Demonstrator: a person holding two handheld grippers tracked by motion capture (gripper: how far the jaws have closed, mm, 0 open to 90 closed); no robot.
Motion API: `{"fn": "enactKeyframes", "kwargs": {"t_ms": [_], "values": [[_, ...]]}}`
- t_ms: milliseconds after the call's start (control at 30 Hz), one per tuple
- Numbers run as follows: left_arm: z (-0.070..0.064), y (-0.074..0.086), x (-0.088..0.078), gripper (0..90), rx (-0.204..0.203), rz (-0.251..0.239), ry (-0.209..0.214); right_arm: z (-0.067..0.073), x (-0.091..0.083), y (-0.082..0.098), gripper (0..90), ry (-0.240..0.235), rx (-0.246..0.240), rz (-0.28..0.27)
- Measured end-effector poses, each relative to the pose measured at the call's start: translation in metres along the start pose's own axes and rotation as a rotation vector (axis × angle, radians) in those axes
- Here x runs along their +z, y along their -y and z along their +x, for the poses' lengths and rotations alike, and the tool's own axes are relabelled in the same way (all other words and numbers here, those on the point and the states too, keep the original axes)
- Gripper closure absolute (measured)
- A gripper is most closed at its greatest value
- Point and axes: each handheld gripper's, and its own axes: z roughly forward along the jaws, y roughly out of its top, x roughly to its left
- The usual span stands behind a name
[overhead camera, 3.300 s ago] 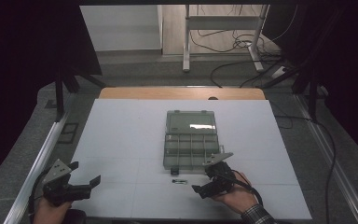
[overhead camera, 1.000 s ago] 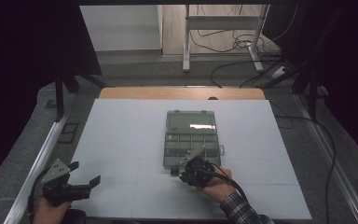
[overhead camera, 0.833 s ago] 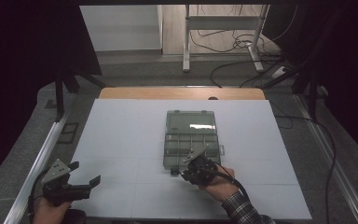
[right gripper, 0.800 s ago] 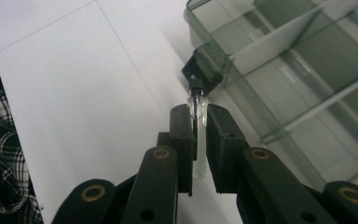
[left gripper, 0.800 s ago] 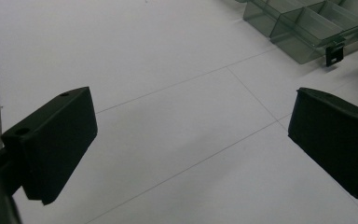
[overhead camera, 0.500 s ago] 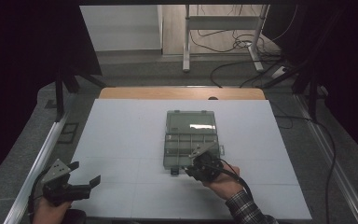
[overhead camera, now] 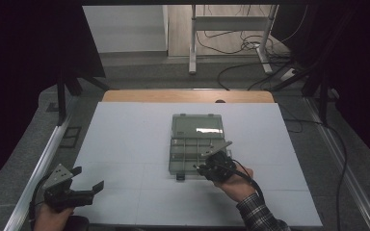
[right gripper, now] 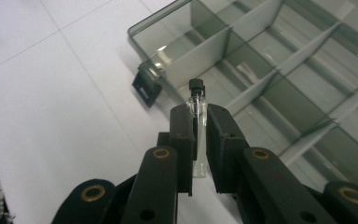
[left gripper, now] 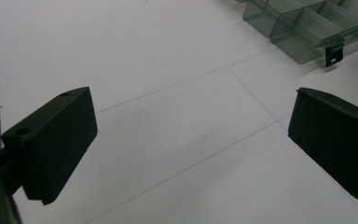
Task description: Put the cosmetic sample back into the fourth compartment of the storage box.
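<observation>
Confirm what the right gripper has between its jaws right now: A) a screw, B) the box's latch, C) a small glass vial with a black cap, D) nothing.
C: in the right gripper view the right gripper is clamped on a small glass vial with a black cap, over the open compartment box.

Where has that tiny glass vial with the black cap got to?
The small clear glass vial with a black cap is pinched in the right claw, above the near corner of the smoky transparent plastic compartment box, beside its black latch.
</observation>
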Motion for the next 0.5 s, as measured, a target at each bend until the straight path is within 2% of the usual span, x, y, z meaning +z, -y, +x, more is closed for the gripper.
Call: {"fn": "enactKeyframes", "kwargs": {"t_ms": [500], "values": [[0.0, 0.0, 0.0, 1.4, -0.001, 0.0, 0.001, -0.019, -0.006, 0.0, 80.1, 0.063, 0.044, -0.017]]}}
